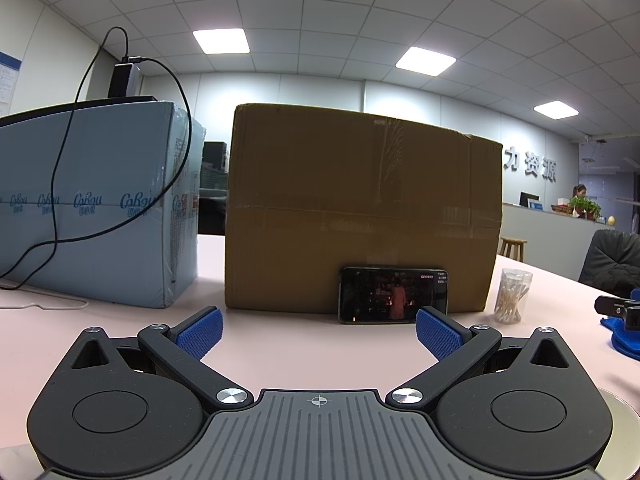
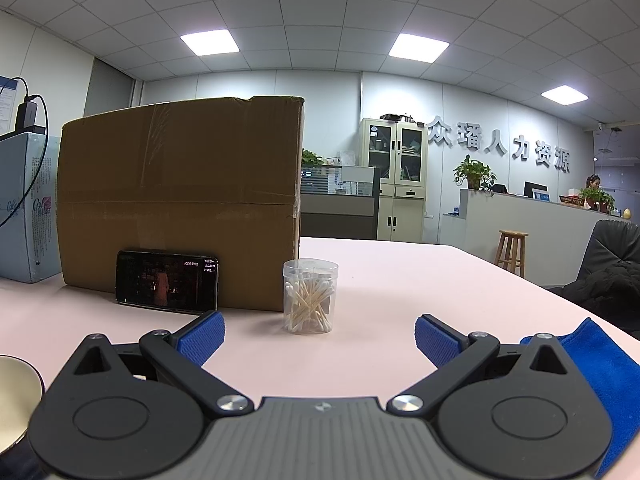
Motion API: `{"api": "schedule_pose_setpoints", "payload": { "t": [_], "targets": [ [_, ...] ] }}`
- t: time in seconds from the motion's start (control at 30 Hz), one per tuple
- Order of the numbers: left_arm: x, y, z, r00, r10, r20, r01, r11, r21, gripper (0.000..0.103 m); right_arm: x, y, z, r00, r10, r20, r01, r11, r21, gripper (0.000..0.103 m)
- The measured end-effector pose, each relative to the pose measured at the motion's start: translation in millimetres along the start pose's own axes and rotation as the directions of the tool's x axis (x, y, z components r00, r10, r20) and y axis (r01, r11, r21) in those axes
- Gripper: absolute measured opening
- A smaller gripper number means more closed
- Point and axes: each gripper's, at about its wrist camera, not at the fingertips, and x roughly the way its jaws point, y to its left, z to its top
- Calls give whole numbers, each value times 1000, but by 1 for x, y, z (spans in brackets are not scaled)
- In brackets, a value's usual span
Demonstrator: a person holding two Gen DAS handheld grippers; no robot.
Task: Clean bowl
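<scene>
Low over the pink desk (image 2: 380, 272), the right hand-held gripper (image 2: 319, 338) is held with its blue-padded jaws spread wide and nothing between them. A blue cloth (image 2: 608, 364) is seen just beside its right jaw, lying on the desk. The bowl (image 2: 16, 392) is visible only as a cream-coloured rim at the lower left edge of the right wrist view. A clear jar of cotton swabs (image 2: 309, 297) is positioned ahead of the jaws. The left hand-held gripper (image 1: 319, 330) is likewise held agape and empty. Ahead of it, a phone (image 1: 393, 295) is propped on its long edge against a cardboard box (image 1: 360, 200). A light blue package (image 1: 96, 208) is placed to the left of the box.
</scene>
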Motion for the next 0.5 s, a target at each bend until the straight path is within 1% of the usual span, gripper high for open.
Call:
{"api": "schedule_pose_setpoints", "payload": {
  "t": [0.23, 0.3, 0.4, 0.5],
  "targets": [
    [4, -4, 2, 1000, 6, -9, -6, 1000, 28, 103, -8, 1, 2, 999, 12, 52, -12, 1000, 9, 103],
    [3, -9, 1, 1000, 10, -2, -10, 1000, 29, 103, -11, -11, -1, 998, 14, 68, -16, 999, 36, 103],
    [2, -4, 2, 1000, 13, 1, -13, 1000, 18, 103, -9, -1, 0, 997, 1, 75, -2, 1000, 10, 103],
    [2, -3, 1, 1000, 15, 2, -15, 1000, 19, 103, -11, 1, 0, 997, -5, 77, 4, 1000, 7, 103]
  ]
}}
